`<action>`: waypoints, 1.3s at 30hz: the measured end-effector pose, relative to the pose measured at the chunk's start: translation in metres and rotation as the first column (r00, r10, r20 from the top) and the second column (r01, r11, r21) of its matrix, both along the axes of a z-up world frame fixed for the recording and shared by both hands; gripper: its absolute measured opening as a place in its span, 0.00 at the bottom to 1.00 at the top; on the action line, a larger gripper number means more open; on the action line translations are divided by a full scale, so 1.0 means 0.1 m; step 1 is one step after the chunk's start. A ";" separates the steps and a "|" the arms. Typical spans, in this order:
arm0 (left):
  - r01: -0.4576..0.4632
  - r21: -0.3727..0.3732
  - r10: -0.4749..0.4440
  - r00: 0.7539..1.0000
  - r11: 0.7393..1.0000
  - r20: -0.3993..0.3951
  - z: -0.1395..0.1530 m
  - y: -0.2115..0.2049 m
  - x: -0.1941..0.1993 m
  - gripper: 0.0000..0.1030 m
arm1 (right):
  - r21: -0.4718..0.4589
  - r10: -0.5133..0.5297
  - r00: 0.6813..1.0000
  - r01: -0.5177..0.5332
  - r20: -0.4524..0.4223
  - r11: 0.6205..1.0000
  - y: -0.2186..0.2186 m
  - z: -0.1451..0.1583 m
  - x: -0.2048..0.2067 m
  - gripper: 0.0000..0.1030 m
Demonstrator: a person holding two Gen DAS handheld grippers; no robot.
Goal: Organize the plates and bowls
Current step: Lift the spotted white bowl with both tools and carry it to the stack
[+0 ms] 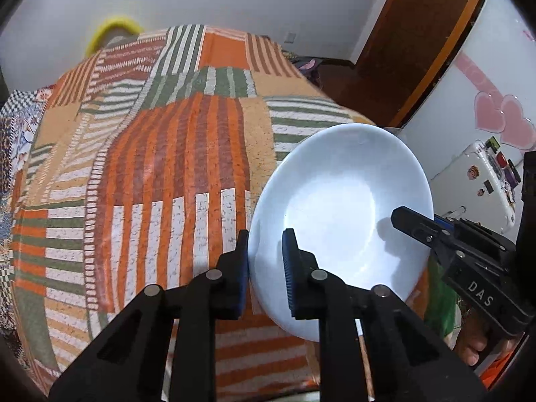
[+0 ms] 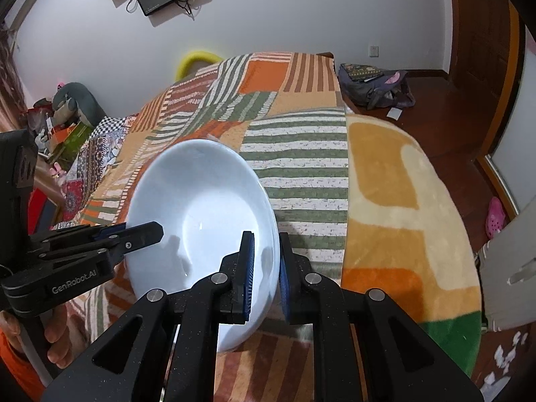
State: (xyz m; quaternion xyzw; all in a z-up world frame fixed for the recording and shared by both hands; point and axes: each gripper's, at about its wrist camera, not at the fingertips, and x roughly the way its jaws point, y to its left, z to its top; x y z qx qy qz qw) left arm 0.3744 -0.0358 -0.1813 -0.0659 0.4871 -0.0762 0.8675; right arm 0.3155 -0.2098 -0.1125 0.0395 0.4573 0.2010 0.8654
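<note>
A white bowl (image 1: 338, 214) is held between both grippers over a striped bedspread (image 1: 160, 154). My left gripper (image 1: 266, 268) is shut on the bowl's left rim, one finger inside and one outside. My right gripper (image 2: 266, 268) is shut on the bowl's right rim (image 2: 271, 234) the same way. The bowl (image 2: 197, 221) is tilted, its inside facing both cameras. The right gripper also shows in the left wrist view (image 1: 412, 224) at the bowl's right edge. The left gripper shows in the right wrist view (image 2: 140, 232) at the bowl's left edge. The bowl is empty.
The bed fills most of both views; a yellow and orange blanket (image 2: 402, 207) covers its right side. A dark bag (image 2: 372, 87) lies on the wooden floor beyond. A white fridge (image 1: 482, 181) stands to the right. A yellow ring (image 1: 114, 30) is behind the bed.
</note>
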 end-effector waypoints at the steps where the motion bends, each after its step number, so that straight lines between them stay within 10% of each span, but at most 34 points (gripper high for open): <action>1: 0.002 0.003 -0.002 1.000 1.000 0.010 0.04 0.00 -0.04 0.17 | 0.005 -0.001 1.000 0.001 0.004 1.000 0.00 0.03 -0.02 0.12; 39: -0.050 -0.024 0.054 0.962 0.998 0.266 1.13 0.78 -2.17 0.17 | 0.097 0.082 0.984 -0.098 0.160 0.990 0.68 0.67 -1.20 0.12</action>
